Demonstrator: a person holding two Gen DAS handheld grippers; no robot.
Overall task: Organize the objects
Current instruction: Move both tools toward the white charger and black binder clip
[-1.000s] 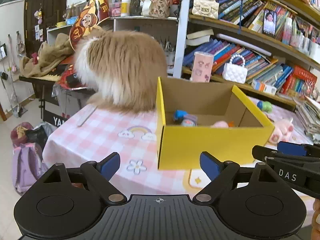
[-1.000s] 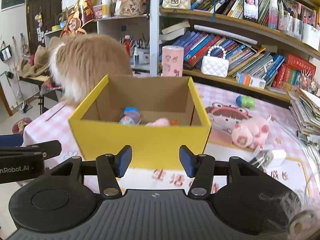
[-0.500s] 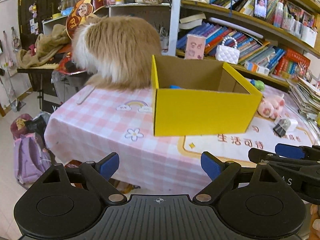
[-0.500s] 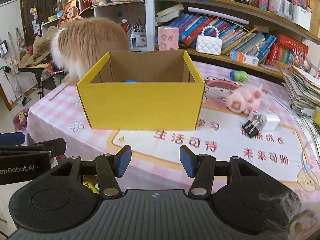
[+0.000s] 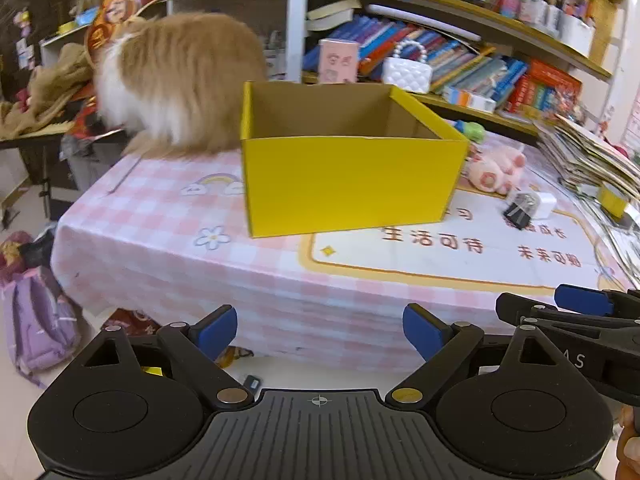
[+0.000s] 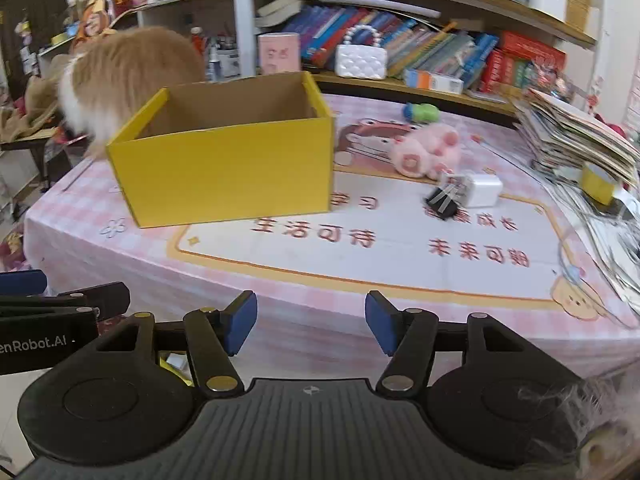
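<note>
An open yellow box [image 5: 348,184] [image 6: 228,172] stands on the pink checked tablecloth [image 5: 168,240]; its contents are hidden from here. To its right lie a pink plush pig [image 6: 426,152] [image 5: 496,168], a black binder clip [image 6: 442,202] [image 5: 518,210], a white charger [image 6: 482,190] and a green toy [image 6: 420,111]. My left gripper [image 5: 320,330] is open and empty, off the table's front edge. My right gripper [image 6: 311,326] is open and empty, also back from the edge.
A fluffy orange cat [image 5: 180,80] sits on the table behind the box's left side. Bookshelves [image 6: 420,52] run along the back. A stack of papers [image 6: 576,136] and a yellow tape roll [image 6: 598,184] sit at the right. A purple backpack [image 5: 36,320] lies on the floor.
Both grippers have pulled back from the box toward the table's front edge; the box now looks smaller and its inside is out of sight. Both stayed open.
</note>
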